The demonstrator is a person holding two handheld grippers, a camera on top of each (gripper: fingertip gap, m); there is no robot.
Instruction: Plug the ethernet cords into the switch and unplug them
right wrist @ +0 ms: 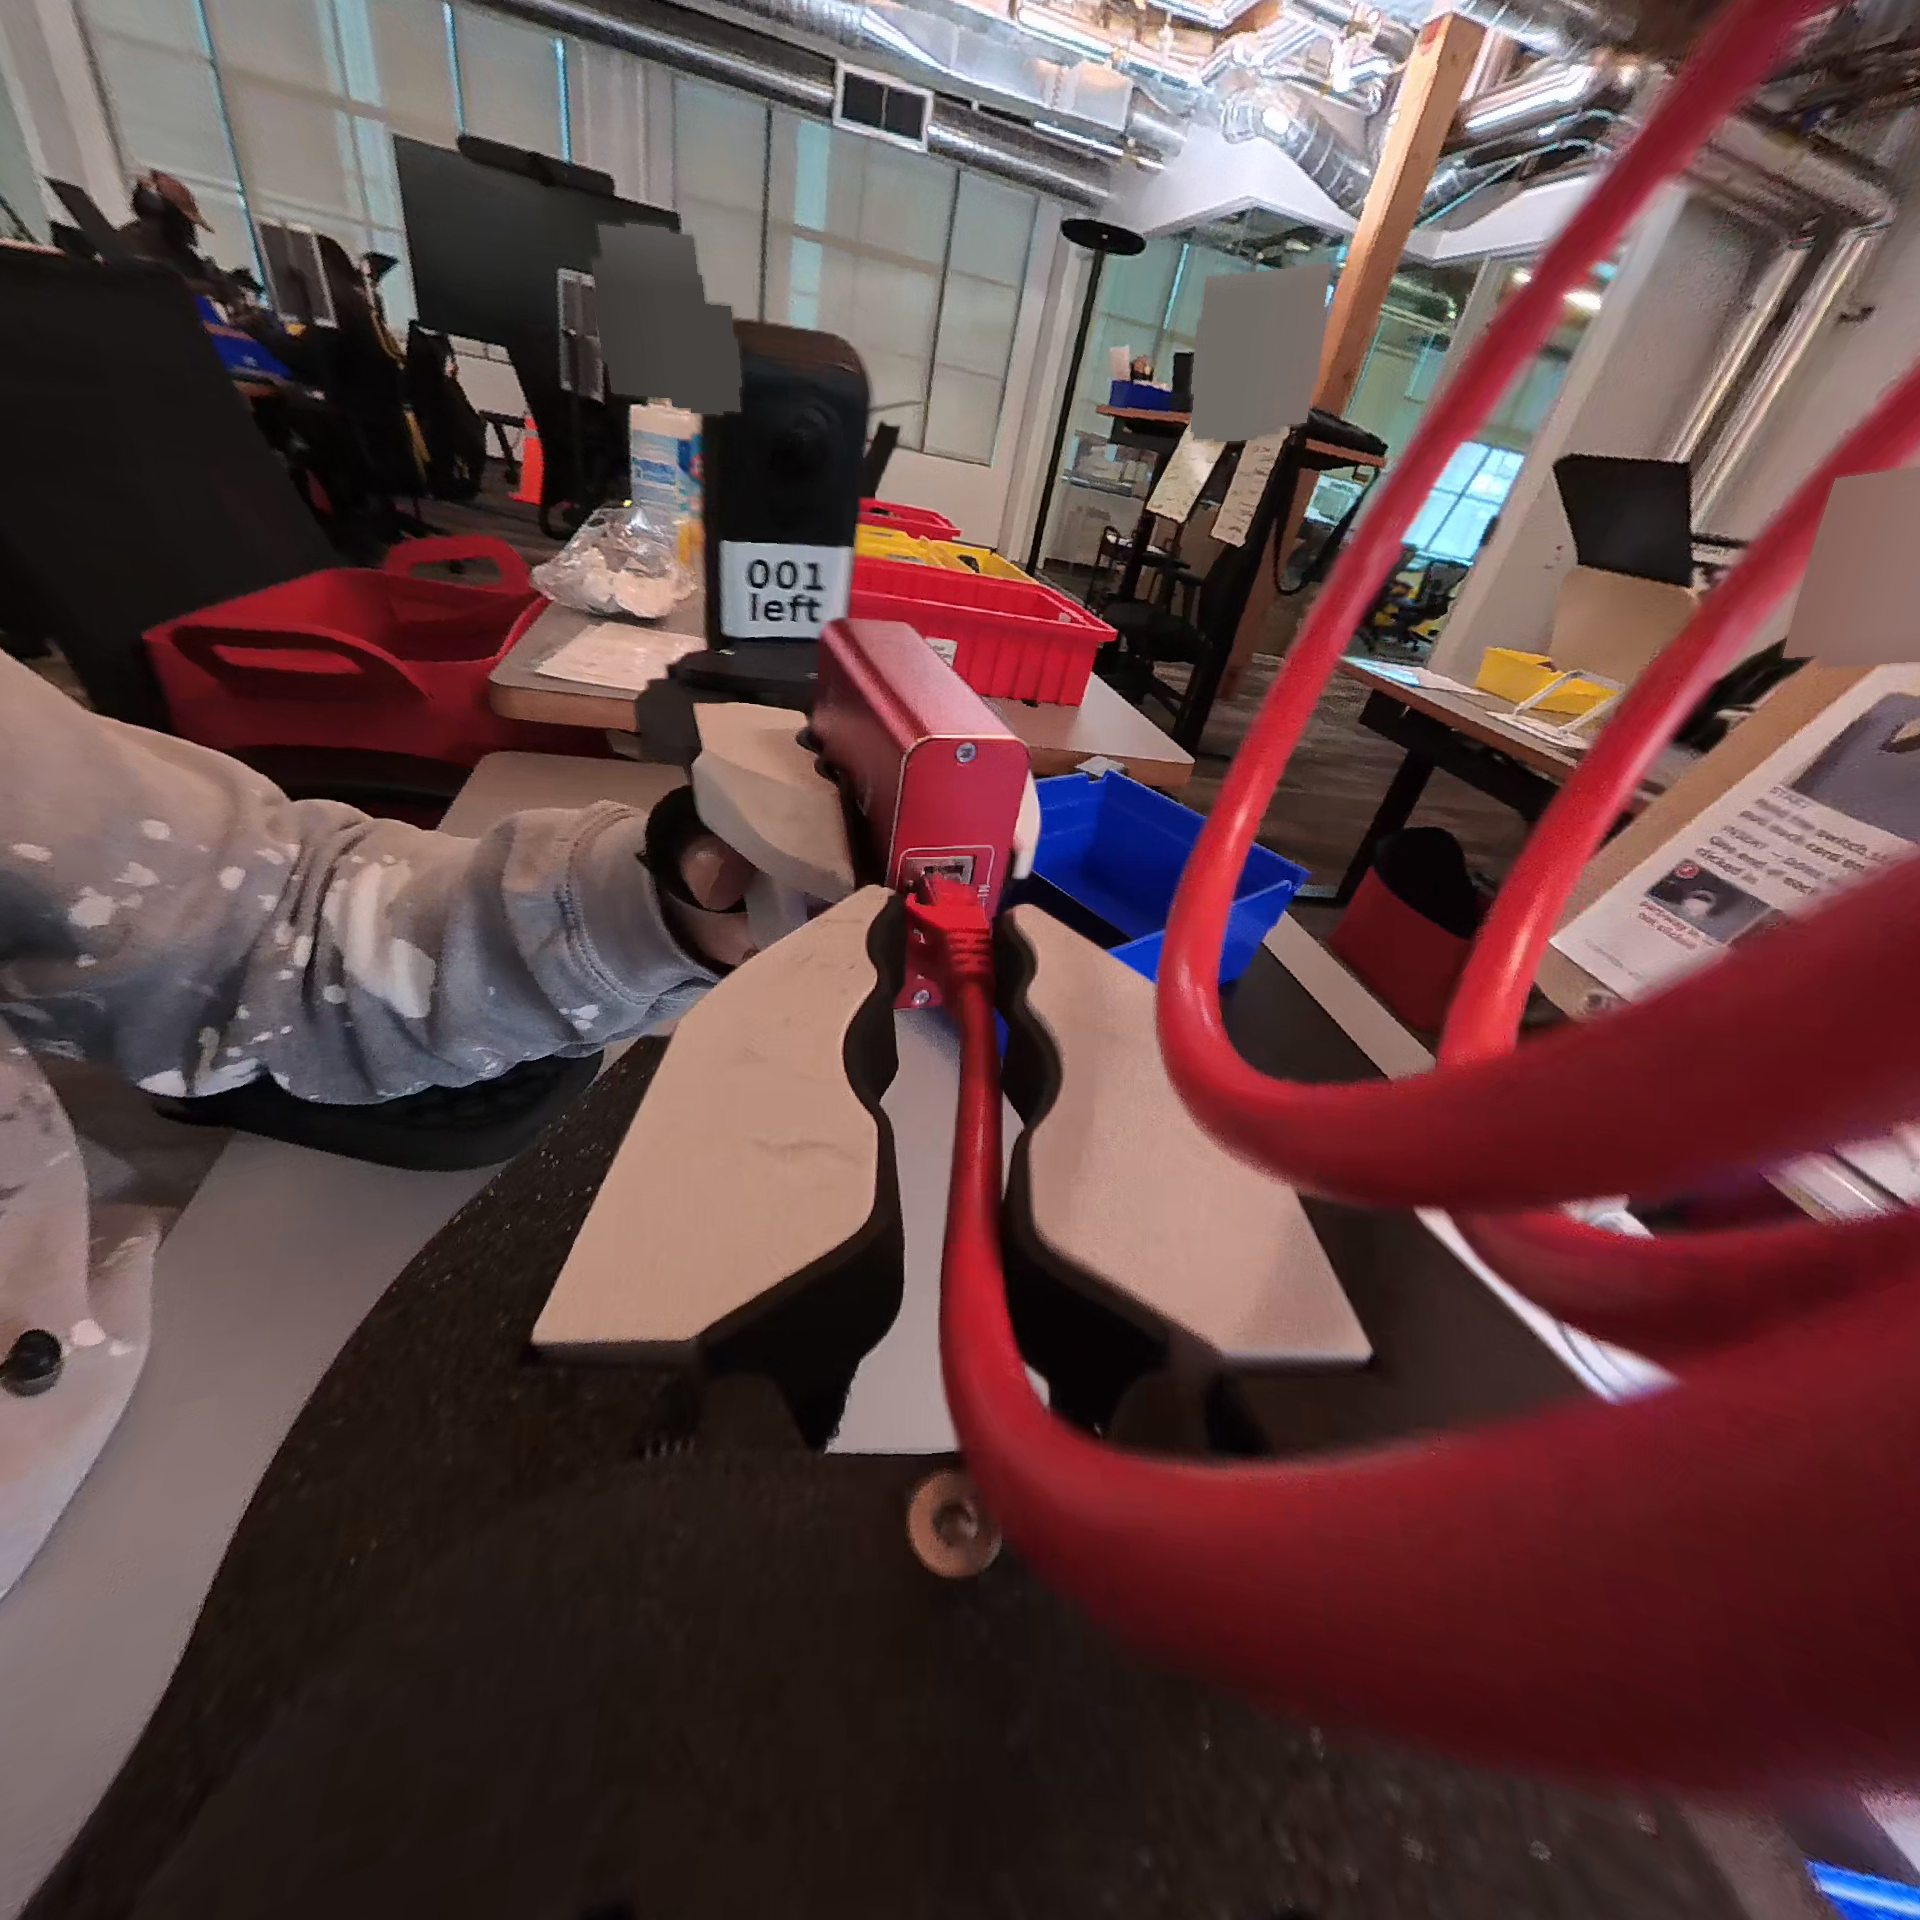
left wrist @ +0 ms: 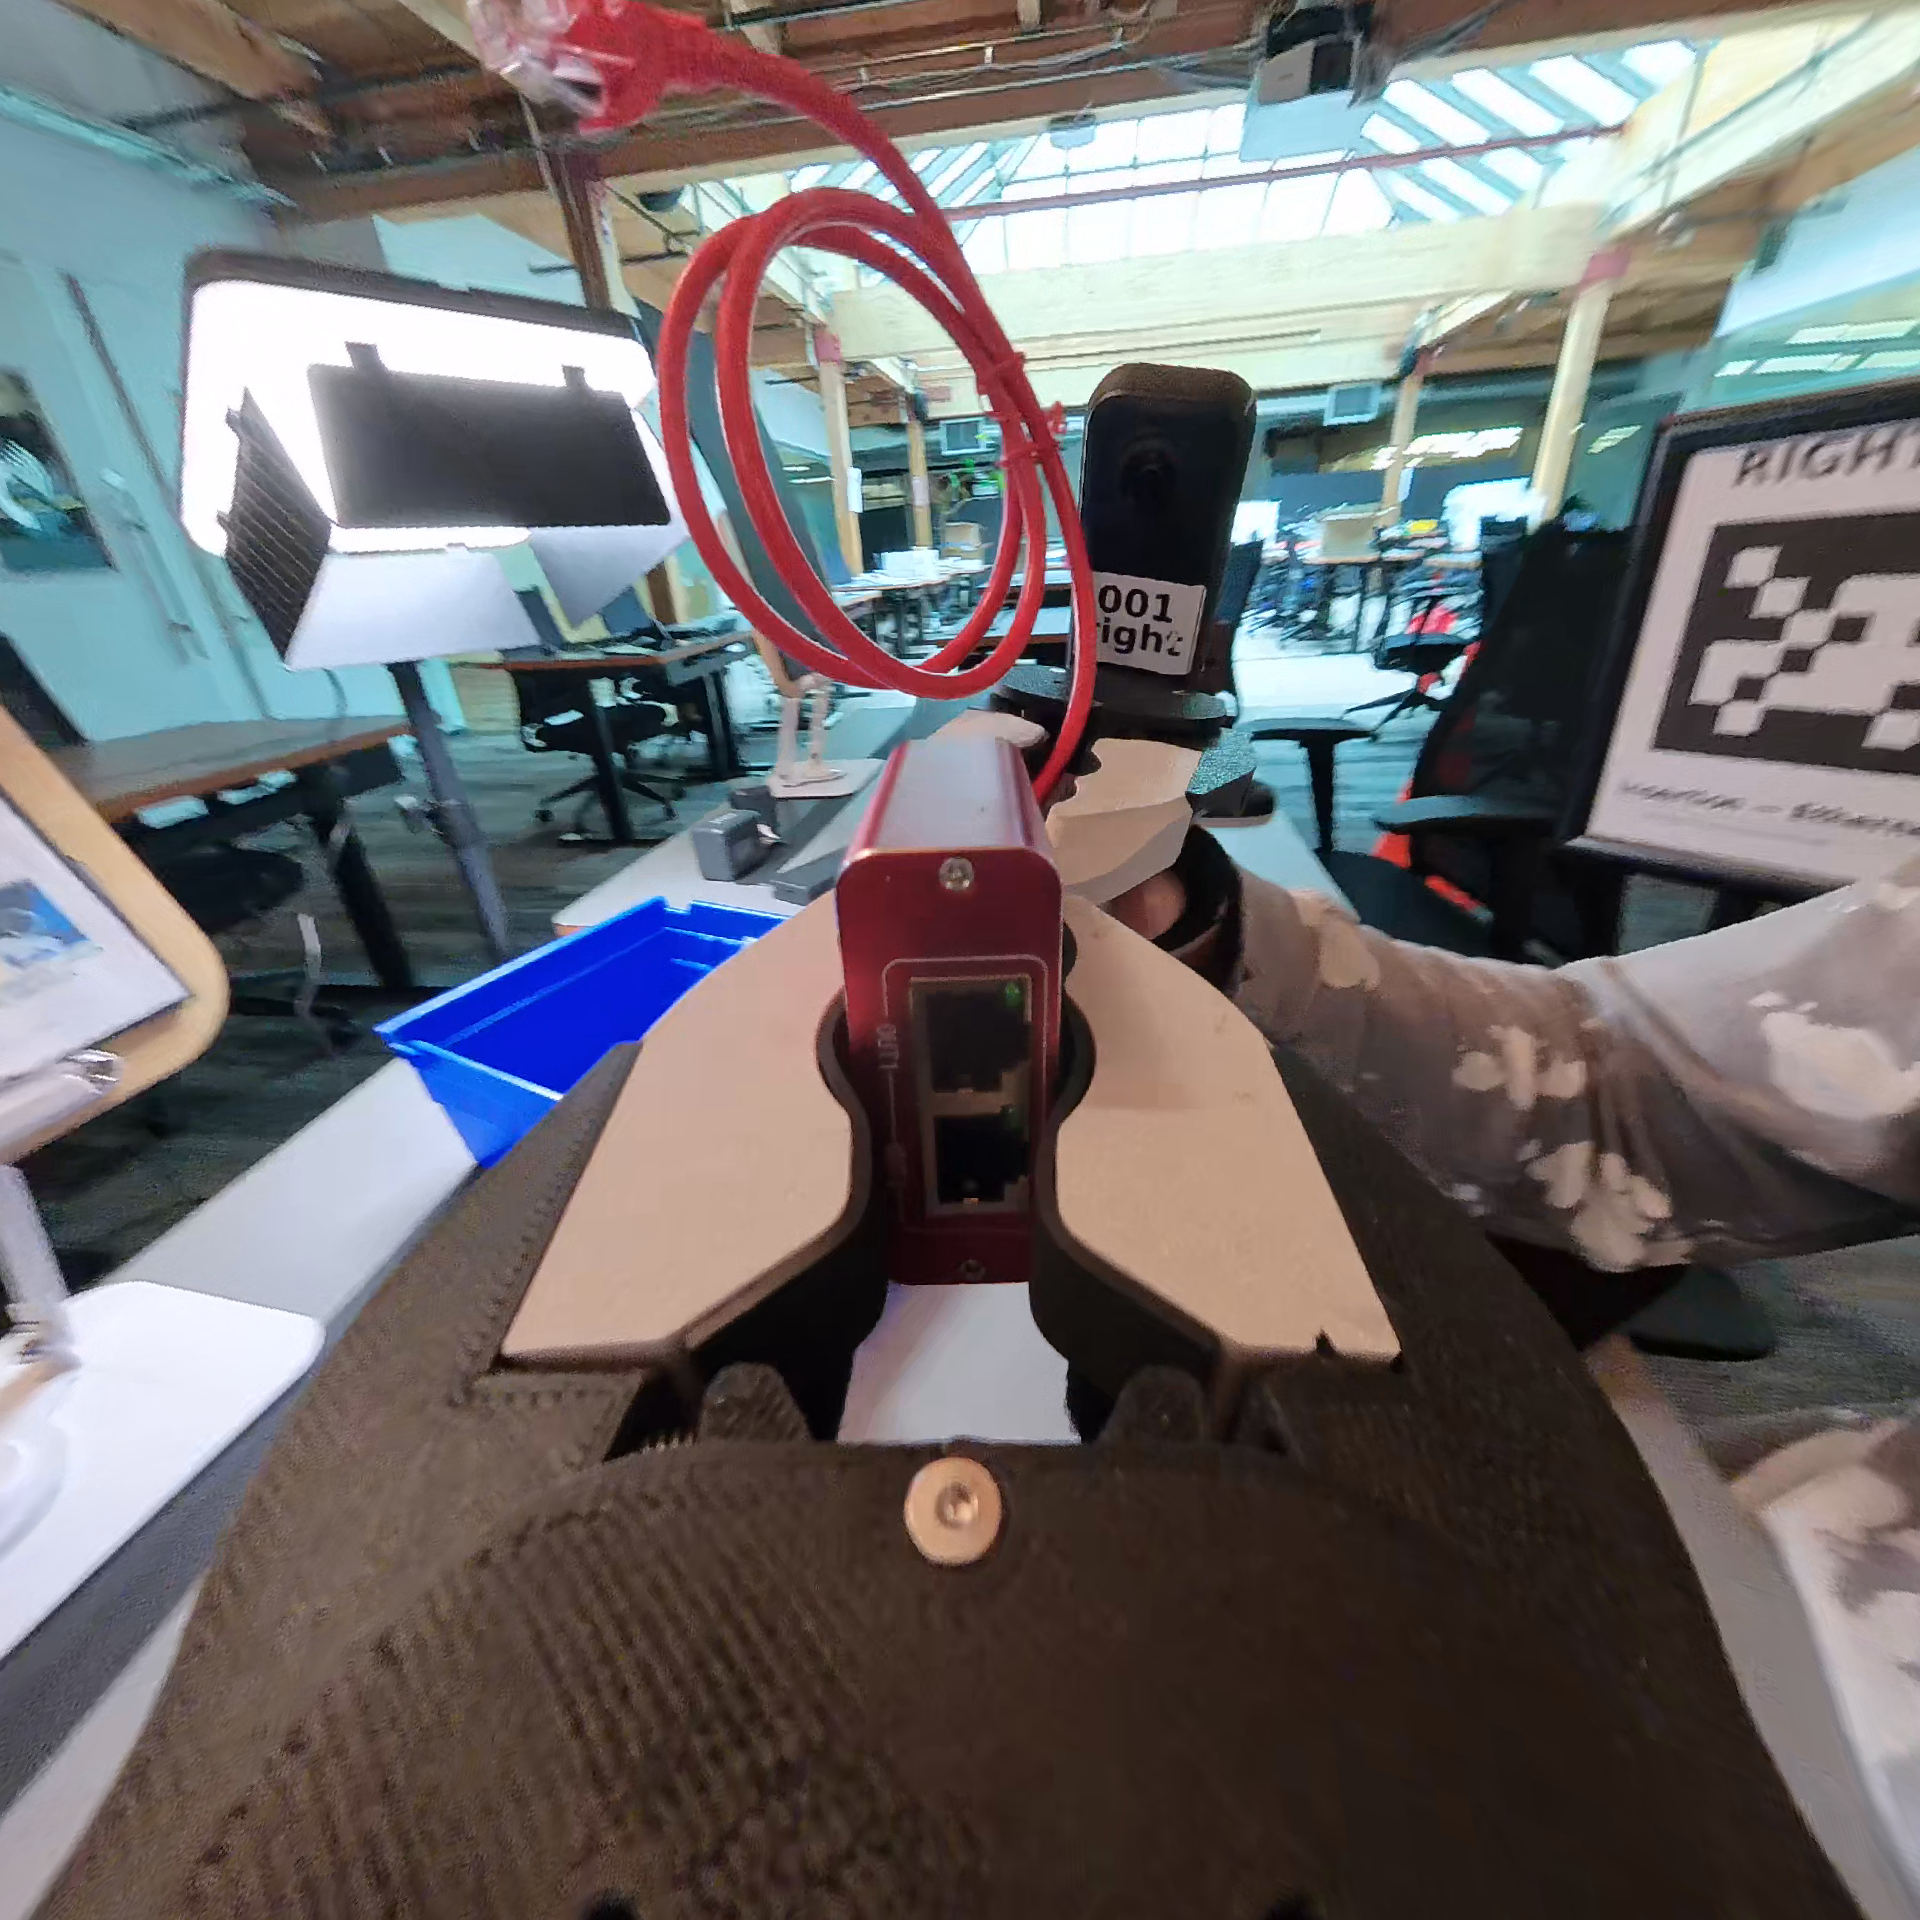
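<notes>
My left gripper [left wrist: 948,940] is shut on the red switch [left wrist: 961,1101] and holds it in the air, one end facing the camera with two empty ports. A red ethernet cord [left wrist: 727,436] loops above the switch, its free plug [left wrist: 566,57] at the top left. In the right wrist view my right gripper [right wrist: 948,920] is shut on the cord [right wrist: 971,1122] just behind its red plug [right wrist: 940,914], which sits in a port at the switch's [right wrist: 925,758] other end. The right gripper [left wrist: 1117,821] shows beyond the switch, and the left gripper [right wrist: 769,800] shows behind it in the right wrist view.
A blue bin [left wrist: 561,997] sits on the grey table [left wrist: 312,1195] below the switch and also shows in the right wrist view [right wrist: 1132,862]. Red bins [right wrist: 966,613] and a red basket [right wrist: 312,644] stand farther back. A light panel [left wrist: 416,457] and a marker board [left wrist: 1787,623] flank the area.
</notes>
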